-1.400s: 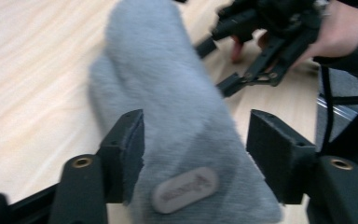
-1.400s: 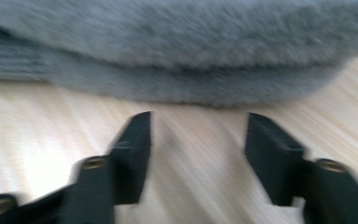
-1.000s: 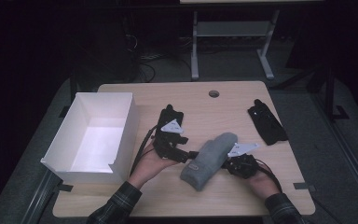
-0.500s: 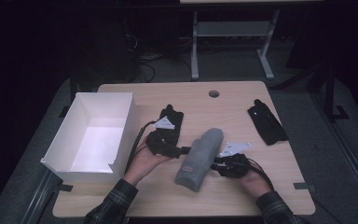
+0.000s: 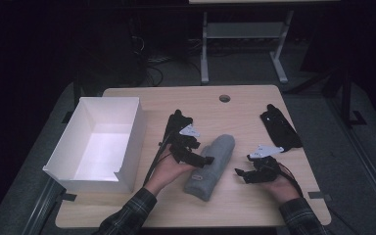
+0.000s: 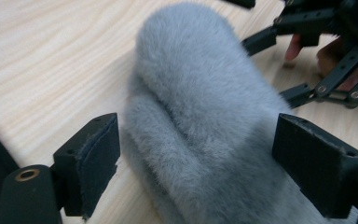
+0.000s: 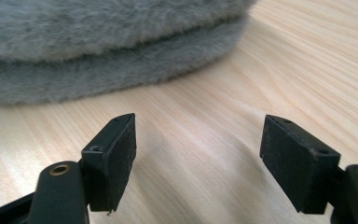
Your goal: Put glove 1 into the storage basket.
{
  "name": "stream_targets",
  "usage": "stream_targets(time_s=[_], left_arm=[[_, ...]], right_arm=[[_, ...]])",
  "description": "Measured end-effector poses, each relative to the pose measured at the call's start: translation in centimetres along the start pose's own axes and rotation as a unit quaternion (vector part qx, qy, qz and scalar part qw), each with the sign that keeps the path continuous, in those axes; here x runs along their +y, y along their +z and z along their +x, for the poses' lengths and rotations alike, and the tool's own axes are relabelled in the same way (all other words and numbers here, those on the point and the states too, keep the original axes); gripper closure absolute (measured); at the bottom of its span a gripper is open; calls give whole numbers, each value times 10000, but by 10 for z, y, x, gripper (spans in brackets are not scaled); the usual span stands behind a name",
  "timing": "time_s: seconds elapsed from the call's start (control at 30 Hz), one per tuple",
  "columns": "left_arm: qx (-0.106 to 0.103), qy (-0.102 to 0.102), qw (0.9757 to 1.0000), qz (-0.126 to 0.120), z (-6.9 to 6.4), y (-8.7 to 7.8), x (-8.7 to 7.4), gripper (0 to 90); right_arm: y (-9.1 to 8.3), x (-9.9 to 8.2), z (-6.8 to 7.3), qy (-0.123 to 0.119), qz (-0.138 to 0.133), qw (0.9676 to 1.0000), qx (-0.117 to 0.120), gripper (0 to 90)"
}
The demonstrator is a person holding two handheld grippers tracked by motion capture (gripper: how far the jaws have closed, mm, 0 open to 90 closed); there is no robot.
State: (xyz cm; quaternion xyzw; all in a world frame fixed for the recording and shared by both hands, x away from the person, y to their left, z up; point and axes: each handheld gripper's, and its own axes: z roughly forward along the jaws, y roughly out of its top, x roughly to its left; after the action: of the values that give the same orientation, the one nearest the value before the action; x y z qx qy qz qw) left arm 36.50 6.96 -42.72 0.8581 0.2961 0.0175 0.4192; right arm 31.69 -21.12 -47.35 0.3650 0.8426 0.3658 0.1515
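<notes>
Your left tongs (image 5: 206, 160): jaws apart and just been opening, straddling the near end of the grey furry roll (image 5: 210, 166); in the left gripper view the roll (image 6: 205, 121) sits between the two pads (image 6: 98, 158), the fur close to each, no pad seen pressing in. Your right tongs (image 5: 238, 174): jaws apart, just been opening, nothing between them; in the right gripper view they (image 7: 198, 158) stand over bare wood, the roll (image 7: 98, 46) lying just ahead, not touched. Grey furry roll: folded in layers, lying flat on the tabletop (image 5: 245, 205) at its middle, long axis running from near you diagonally away to your right, between your two hands. White open box (image 5: 127, 142): to your left on the tabletop, hanging over its left edge, well apart from the roll. Black flat item (image 5: 280, 128): far right of the tabletop, apart from your right hand (image 5: 280, 188). Round hole (image 5: 224, 98): near the far edge.
</notes>
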Motion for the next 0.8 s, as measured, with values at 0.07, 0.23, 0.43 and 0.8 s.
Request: stream_targets(time_s=[0.07, 0.23, 0.43, 0.8], left_arm=[[-13, -5, 10000, 41, 0, 4, -1, 134], [-25, -5, 9997, 244, -2, 22, -9, 129], [-178, -67, 9990, 415, 1, 33, -16, 128], [-620, -212, 9962, 569, 5, 35, -20, 361]], right_arm=[[0, -1, -1, 5, 13, 10000, -23, 256], [3, -2, 0, -42, 59, 10000, -12, 250], [4, -2, 0, -53, 49, 10000, -6, 250], [4, -3, 0, -20, 26, 10000, 79, 235]])
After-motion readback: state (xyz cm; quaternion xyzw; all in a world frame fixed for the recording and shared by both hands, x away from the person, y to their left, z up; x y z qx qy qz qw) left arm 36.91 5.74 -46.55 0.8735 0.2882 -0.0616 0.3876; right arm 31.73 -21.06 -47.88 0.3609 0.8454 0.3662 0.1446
